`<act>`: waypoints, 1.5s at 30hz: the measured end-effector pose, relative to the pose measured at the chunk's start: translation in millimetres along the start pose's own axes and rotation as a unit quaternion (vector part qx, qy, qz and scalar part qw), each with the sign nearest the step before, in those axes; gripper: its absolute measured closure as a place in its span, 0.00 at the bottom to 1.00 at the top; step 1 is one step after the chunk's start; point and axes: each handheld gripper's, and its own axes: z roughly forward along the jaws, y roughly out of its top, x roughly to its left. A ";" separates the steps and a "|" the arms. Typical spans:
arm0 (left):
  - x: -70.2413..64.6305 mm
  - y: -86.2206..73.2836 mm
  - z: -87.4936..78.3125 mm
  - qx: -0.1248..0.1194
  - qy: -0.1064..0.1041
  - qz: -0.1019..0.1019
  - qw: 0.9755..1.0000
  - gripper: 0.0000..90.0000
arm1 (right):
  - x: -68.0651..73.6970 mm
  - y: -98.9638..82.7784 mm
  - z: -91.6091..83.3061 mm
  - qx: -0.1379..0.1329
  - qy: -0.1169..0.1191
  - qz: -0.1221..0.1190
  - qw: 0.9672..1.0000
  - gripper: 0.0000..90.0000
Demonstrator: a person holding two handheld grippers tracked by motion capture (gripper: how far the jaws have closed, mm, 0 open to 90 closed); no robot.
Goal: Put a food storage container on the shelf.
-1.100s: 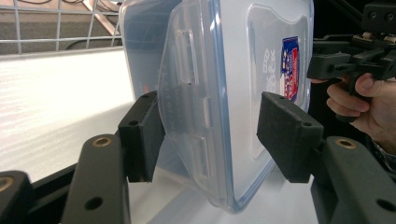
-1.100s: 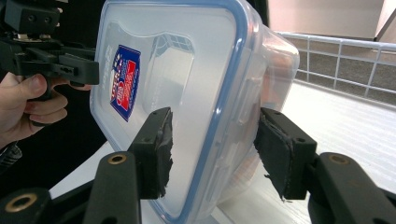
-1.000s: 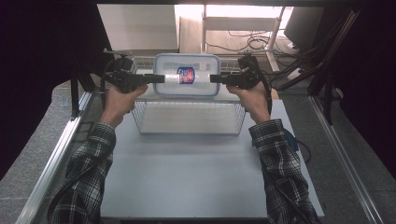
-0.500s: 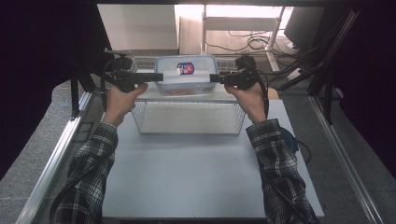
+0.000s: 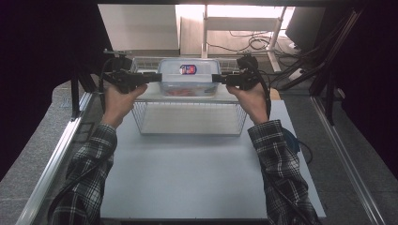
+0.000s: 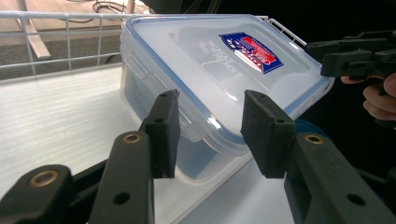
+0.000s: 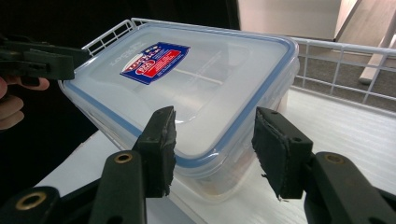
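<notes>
Two grippers flank a clear food box [image 5: 189, 77] with a blue-sealed lid, which sits on the top shelf of a wire rack [image 5: 187, 112] at the far side of the table. The left gripper [image 5: 151, 77] has just been closing, yet in its own view both pads stand off the box's end — no grasp. The right gripper [image 5: 217, 78] straddles the opposite end, pads likewise apart from it. Placing looks done — only backing both hands away appears left.

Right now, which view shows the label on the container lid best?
The right gripper view: the red and blue label faces the camera, large and unobstructed. The left gripper view shows it smaller and skewed; the high view gives a tiny patch.
</notes>
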 end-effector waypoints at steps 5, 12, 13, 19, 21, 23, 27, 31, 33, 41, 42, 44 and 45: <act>-0.3 -1.0 0.6 -0.002 -0.004 -0.002 1.000 0.63 | -0.7 -1.5 -2.1 0.000 0.002 0.005 1.000 0.55; 0.4 -1.9 1.1 -0.003 -0.013 -0.002 1.000 0.63 | 0.1 -3.5 -5.5 0.000 0.002 0.014 1.000 0.55; -0.1 -1.7 1.2 -0.003 -0.011 0.000 1.000 0.63 | 0.2 -3.6 -5.5 0.000 0.001 0.014 1.000 0.55; -10.7 -2.4 -5.2 0.002 0.029 0.048 0.998 0.45 | 3.6 -5.9 -9.2 -0.009 -0.007 -0.002 1.000 0.42; -13.0 -3.9 -6.8 0.003 0.035 0.057 0.998 0.38 | 5.6 -8.7 -12.5 -0.010 -0.007 -0.022 1.000 0.35; -19.3 -10.2 -11.3 0.005 0.035 0.077 0.996 0.33 | 8.2 -12.6 -16.3 -0.013 -0.003 -0.035 0.999 0.26; -27.5 -20.1 -16.9 0.007 0.008 0.085 0.996 0.21 | 16.3 -23.4 -23.3 -0.013 0.003 -0.058 0.998 0.13; -38.9 -31.3 -20.5 0.018 0.007 0.110 0.994 0.15 | 28.0 -35.7 -30.5 -0.009 -0.002 -0.095 0.995 0.07; -45.1 -37.5 -22.1 0.022 0.009 0.123 0.992 0.13 | 32.3 -41.2 -34.1 -0.009 -0.001 -0.107 0.994 0.06; -59.8 -64.8 -25.2 0.043 0.010 0.153 0.987 0.06 | 43.9 -65.0 -43.7 -0.006 0.017 -0.129 0.991 0.04; -60.3 -68.7 -25.6 0.043 0.012 0.155 0.987 0.05 | 45.1 -68.6 -44.5 -0.005 0.018 -0.133 0.991 0.03; -60.6 -72.7 -25.9 0.041 0.013 0.156 0.987 0.04 | 46.3 -72.2 -45.2 -0.005 0.018 -0.139 0.990 0.03; -61.3 -81.0 -26.7 0.039 0.015 0.158 0.987 0.04 | 48.4 -79.6 -46.8 -0.003 0.016 -0.148 0.989 0.03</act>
